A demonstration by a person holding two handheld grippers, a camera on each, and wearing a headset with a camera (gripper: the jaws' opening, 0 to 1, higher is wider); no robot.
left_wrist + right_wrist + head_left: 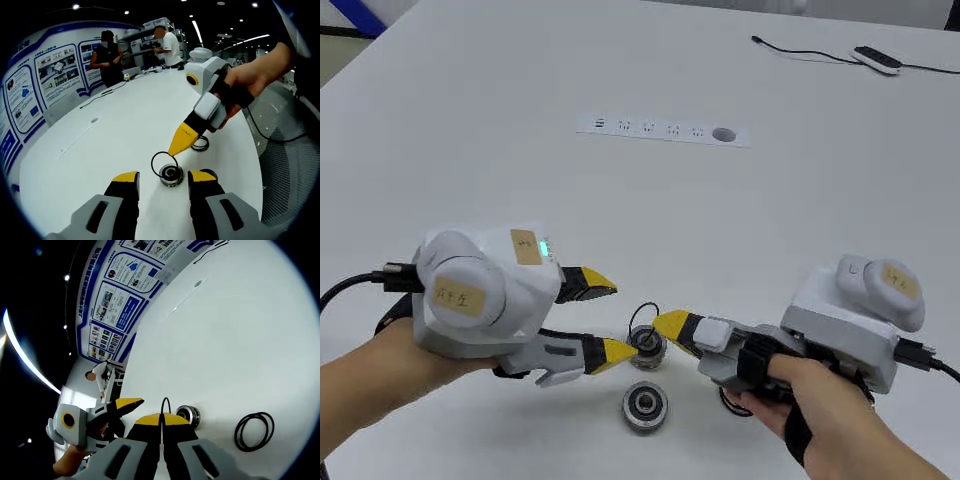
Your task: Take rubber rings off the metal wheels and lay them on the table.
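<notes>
We work on a broad white table, with a power strip lying well beyond us. Our left gripper has its jaws spread apart, one on each side of a small metal wheel that lies flat on the table. We cannot tell whether either jaw touches it. Our right gripper comes in from the opposite side, its jaws pressed together on a thin black rubber ring that stands up as a loop from the wheel. A second wheel lies just nearer to us. Some loose rings lie on the table beside the right gripper.

We judge the ring to be light, soft and stretchy. It probably clings to the metal and would snap back if let go. The raised loop, clear of the wheel's rim, looks like the best place to pinch it. The wheel seems dense, hard and smooth, so it may slide or lift along with the ring. We would brace it by its sides with the left jaws.
</notes>
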